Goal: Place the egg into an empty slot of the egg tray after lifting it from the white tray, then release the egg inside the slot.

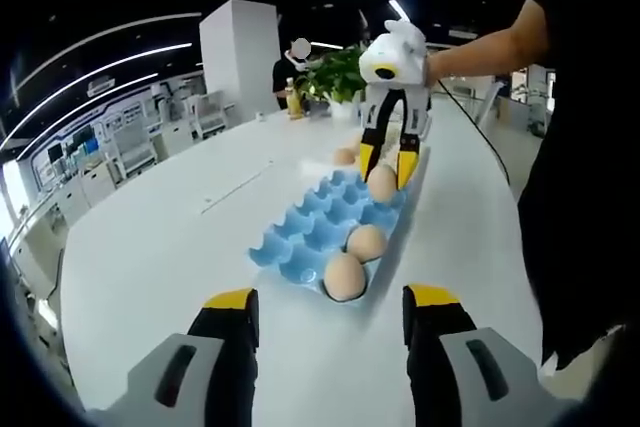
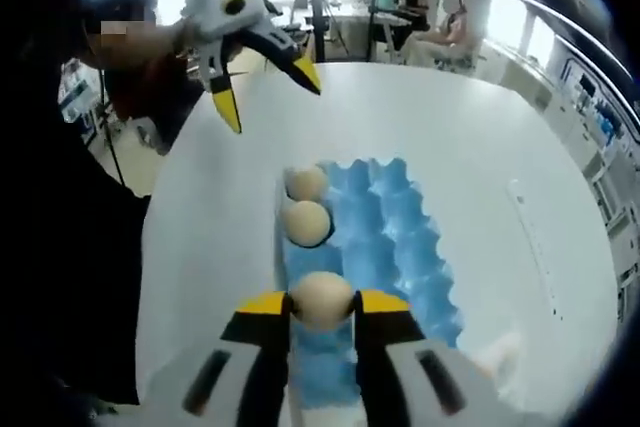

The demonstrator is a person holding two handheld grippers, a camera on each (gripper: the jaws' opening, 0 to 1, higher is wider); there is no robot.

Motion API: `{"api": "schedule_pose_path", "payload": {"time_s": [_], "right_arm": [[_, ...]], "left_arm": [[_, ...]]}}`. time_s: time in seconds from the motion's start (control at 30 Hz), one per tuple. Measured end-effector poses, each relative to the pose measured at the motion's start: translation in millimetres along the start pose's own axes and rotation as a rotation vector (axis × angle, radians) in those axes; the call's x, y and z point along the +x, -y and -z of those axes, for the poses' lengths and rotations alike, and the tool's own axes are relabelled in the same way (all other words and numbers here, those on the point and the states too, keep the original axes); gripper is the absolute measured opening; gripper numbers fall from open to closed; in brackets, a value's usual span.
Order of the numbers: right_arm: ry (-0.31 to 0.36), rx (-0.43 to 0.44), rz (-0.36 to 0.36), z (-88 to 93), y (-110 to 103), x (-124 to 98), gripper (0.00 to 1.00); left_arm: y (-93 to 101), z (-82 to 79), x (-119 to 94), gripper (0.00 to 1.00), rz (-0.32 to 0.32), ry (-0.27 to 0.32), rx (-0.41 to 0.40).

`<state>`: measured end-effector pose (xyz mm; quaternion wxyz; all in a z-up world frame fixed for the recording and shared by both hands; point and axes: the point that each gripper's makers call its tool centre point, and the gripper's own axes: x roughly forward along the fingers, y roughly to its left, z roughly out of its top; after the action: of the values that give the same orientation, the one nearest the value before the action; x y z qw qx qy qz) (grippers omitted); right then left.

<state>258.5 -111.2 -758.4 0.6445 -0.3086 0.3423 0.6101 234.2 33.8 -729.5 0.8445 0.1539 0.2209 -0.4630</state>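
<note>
The right tool (image 2: 322, 304) grips an egg (image 2: 322, 299) over the blue egg tray (image 2: 400, 237) on the bench (image 1: 170, 237), above a slot; lowering and release remain. The left tool (image 1: 330, 312) is spread, holding nothing.

in the right gripper view, the right gripper (image 2: 322, 302) rises from the bottom with its yellow-tipped jaws closed against the two sides of an egg (image 2: 322, 298). in the left gripper view that same gripper (image 1: 383, 165) points downward, held from above by the person's hand (image 1: 437, 64) and bare forearm. the left gripper (image 1: 332, 302) holds nothing, its jaws spread wide apart; in the right gripper view it (image 2: 268, 92) hangs in the air at upper left, tips angled downward.
</note>
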Motion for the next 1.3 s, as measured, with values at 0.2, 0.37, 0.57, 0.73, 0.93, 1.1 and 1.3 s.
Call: {"api": "schedule_pose_path", "payload": {"time_s": [0.2, 0.37, 0.57, 0.73, 0.93, 1.1, 1.3], "right_arm": [[-0.016, -0.016, -0.023, -0.4, -3, 12, 0.24], [-0.013, -0.014, -0.043, -2.7, -4, 20, 0.25], [-0.028, -0.022, -0.059, -1.9, -5, 29, 0.25], [-0.039, -0.019, -0.07, 0.4, -5, 34, 0.25], [-0.049, -0.025, -0.076, 2.3, -4, 41, 0.25], [-0.046, -0.008, -0.083, 1.5, -3, 41, 0.25], [-0.022, -0.017, -0.105, 2.8, -5, 41, 0.26]], "left_arm": [[-0.5, 0.4, -2, 0.58, -0.004, -0.001, 0.0], [-1.2, 0.5, -2, 0.58, -0.01, 0.0, 0.002], [-1.2, -1.0, -2, 0.58, -0.011, 0.004, 0.003], [-1.7, -1.4, -3, 0.58, -0.013, 0.007, 0.003], [-1.7, -1.9, -3, 0.58, -0.013, 0.009, 0.003], [-3.0, -0.6, -4, 0.57, -0.018, 0.003, 0.006], [-4.9, -3.2, -4, 0.56, -0.023, 0.008, 0.013]]}}
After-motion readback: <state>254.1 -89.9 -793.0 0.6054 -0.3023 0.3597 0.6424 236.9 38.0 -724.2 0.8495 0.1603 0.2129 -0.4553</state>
